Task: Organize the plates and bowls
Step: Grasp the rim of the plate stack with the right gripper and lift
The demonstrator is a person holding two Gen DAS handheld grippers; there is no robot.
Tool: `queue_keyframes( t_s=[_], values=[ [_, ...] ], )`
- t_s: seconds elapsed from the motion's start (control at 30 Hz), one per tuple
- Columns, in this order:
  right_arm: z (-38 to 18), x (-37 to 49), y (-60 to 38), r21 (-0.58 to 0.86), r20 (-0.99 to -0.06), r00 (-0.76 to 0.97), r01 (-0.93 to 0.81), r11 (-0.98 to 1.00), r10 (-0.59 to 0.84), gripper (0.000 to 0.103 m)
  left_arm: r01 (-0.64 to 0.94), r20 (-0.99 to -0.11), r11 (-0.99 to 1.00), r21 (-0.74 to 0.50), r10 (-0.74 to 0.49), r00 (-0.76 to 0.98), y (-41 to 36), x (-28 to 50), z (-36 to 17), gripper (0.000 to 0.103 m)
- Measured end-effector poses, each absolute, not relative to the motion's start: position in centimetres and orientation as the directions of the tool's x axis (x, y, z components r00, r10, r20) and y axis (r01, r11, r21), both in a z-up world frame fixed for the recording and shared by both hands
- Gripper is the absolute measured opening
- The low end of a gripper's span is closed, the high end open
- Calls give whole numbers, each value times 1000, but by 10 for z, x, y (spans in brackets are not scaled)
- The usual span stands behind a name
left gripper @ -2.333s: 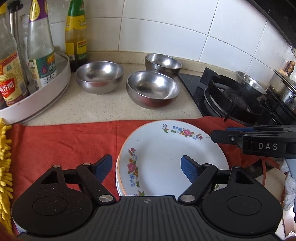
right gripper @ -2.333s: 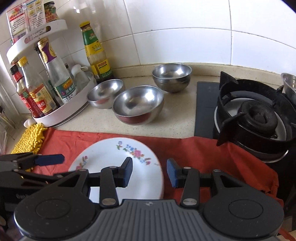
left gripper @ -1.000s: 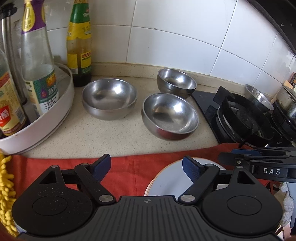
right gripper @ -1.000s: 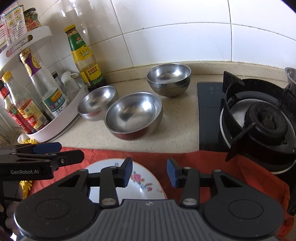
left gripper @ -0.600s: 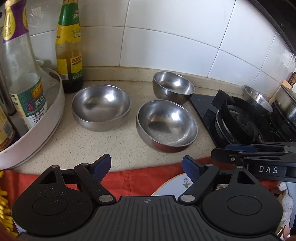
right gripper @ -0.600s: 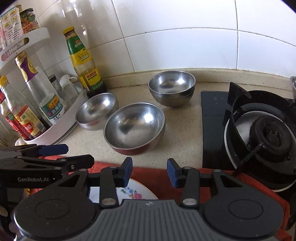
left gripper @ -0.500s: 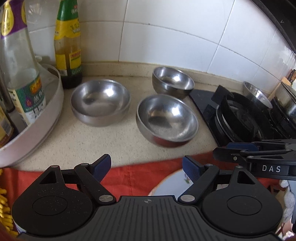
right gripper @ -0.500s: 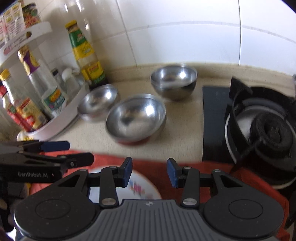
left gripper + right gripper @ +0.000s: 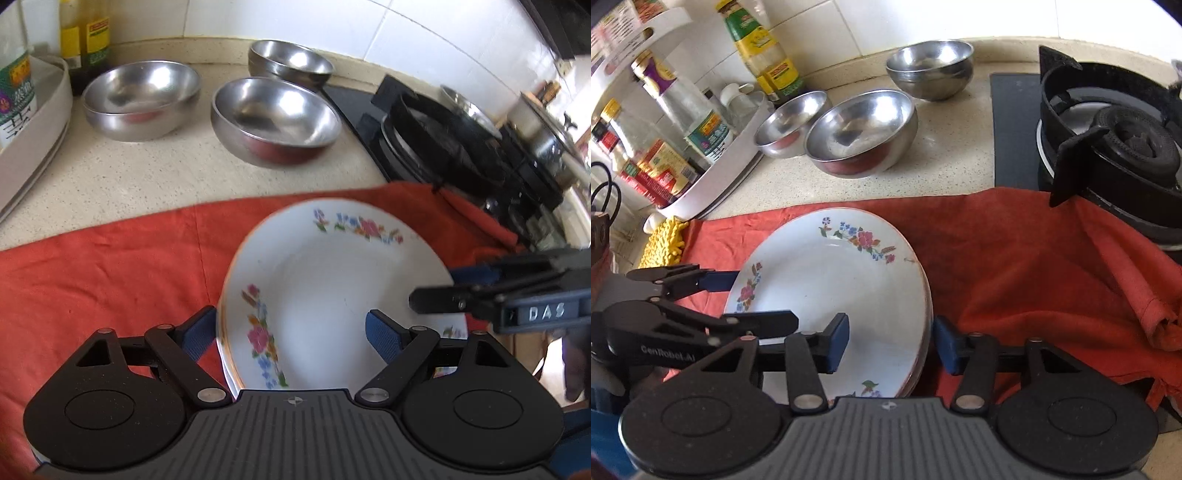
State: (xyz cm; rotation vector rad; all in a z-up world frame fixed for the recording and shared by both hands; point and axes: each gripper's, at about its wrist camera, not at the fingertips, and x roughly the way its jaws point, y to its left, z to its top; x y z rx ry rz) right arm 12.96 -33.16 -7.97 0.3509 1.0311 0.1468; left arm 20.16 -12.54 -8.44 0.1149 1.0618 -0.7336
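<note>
A stack of white floral plates [image 9: 325, 280] lies on an orange cloth [image 9: 110, 266]; it also shows in the right wrist view [image 9: 827, 280]. My left gripper [image 9: 291, 334] is open, its fingers straddling the stack's left rim. My right gripper [image 9: 890, 341] is open, its fingers straddling the stack's right rim. Three steel bowls stand behind on the counter: a near one [image 9: 275, 120], a left one [image 9: 142, 98] and a far one [image 9: 290, 62]. In the right wrist view they are the near bowl [image 9: 862, 131], left bowl [image 9: 790, 122] and far bowl [image 9: 931, 68].
A white turntable rack with sauce bottles [image 9: 668, 122] stands at the left. A gas stove burner [image 9: 1115, 136] is at the right, with a pot [image 9: 543, 122] beyond it. A yellow mop cloth [image 9: 661, 240] lies by the orange cloth's left end.
Both grippers have tilted down and pulled back from the bowls toward the plate stack, which now fills the lower view. Both stay open; nothing was taken hold of.
</note>
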Motion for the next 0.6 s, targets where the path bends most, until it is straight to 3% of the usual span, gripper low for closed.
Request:
queue_keyframes(
  t_s=[0.1,0.17,0.53,0.6],
  values=[
    [-93,135,-338,427,-784,524,66,902,333,57,611,-811,741,-278,-522,263,-127,199,-91,101],
    [-91,137,-330,395,-796,522,64,916,306,57,615,-820,749,-246,-500,280,-132,195,-92,102],
    [-91,160,-294,433,-764,534,9,901,362,57,470,-848,854,-225,-409,337,-93,196,-79,94],
    [-87,166,-280,355,-781,535,-46,934,323,56,440,-853,871,-218,-389,348,-84,200,-80,85]
  ],
)
